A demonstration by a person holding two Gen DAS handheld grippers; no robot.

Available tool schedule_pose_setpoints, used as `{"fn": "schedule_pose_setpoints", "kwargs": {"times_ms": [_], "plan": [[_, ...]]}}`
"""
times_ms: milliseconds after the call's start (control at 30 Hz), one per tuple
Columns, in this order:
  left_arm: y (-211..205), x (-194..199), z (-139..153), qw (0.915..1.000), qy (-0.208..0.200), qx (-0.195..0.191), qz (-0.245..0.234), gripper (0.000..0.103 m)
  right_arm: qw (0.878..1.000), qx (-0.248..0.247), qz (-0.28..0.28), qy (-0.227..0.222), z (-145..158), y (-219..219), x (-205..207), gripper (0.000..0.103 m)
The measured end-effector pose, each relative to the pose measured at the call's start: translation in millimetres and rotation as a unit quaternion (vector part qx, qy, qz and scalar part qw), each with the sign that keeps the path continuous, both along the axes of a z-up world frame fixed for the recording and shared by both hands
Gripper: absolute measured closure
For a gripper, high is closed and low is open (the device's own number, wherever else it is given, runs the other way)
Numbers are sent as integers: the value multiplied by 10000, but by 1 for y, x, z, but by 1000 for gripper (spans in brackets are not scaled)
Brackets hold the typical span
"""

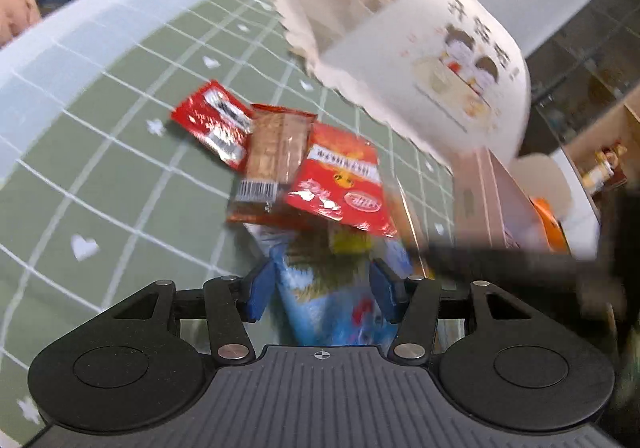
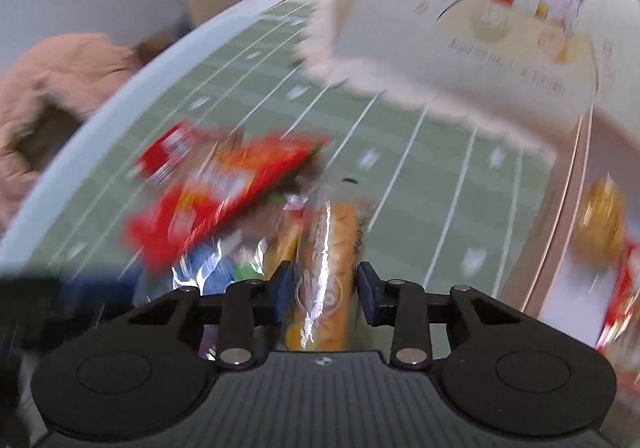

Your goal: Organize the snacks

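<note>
From the left wrist camera, the left gripper (image 1: 322, 290) has its blue pads on either side of a blue, glossy snack bag (image 1: 332, 288); the jaws stand fairly wide, and the pads seem to press its sides, though blur leaves that unsure. Just beyond, toward twelve o'clock, lie a brown clear-wrapped snack bar with a barcode (image 1: 272, 164), a red foil packet with white print (image 1: 216, 122) at eleven, and a red packet with an orange label (image 1: 340, 184) at one, overlapping on the green checked tablecloth with white hearts (image 1: 100, 168). A white cardboard lid with cartoon figures (image 1: 460, 68) rises at two o'clock. From the right wrist camera, the right gripper (image 2: 325, 288) has narrow jaws around an orange snack in clear crinkled wrapping (image 2: 328, 248), both pads against the wrapper. A blurred red packet (image 2: 224, 188) sits at ten o'clock, and the pale box wall (image 2: 560, 228) at three.
</note>
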State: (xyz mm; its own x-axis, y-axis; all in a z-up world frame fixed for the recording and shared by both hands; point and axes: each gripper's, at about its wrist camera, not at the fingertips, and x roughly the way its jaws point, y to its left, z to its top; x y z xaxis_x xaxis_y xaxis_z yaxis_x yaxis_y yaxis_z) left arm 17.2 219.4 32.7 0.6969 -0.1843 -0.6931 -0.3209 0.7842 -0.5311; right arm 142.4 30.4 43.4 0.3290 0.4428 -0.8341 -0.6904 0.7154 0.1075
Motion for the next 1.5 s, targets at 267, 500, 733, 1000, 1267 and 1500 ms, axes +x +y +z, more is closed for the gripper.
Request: {"fn": "schedule_pose_setpoints", "kwargs": {"times_ms": [267,500,733,1000,1267,1500], "plan": [[6,2,32,9984,-408,374,141,46,9966,341,-709,245,-7,-77,-49,69],[-37,36,35,9888,-163,1193,-884,46,9874,755,-1376,-178,9,-120,-72,44],[-50,107,34,9771,-327,1844,-1014,46,9912,469,-1164,-423,9,-116,-101,43],[-45,154,-1,9511,343,2658,-1538,57,9919,349,-1145,-420,10,-119,-114,38],[-57,105,0,9465,162,2194,-2360,79,9871,190,-1027,-1210,27,-82,-127,26],[-57,49,7,9522,89,1302,-2761,79,9979,105,-396,-494,6,-46,-112,45]]}}
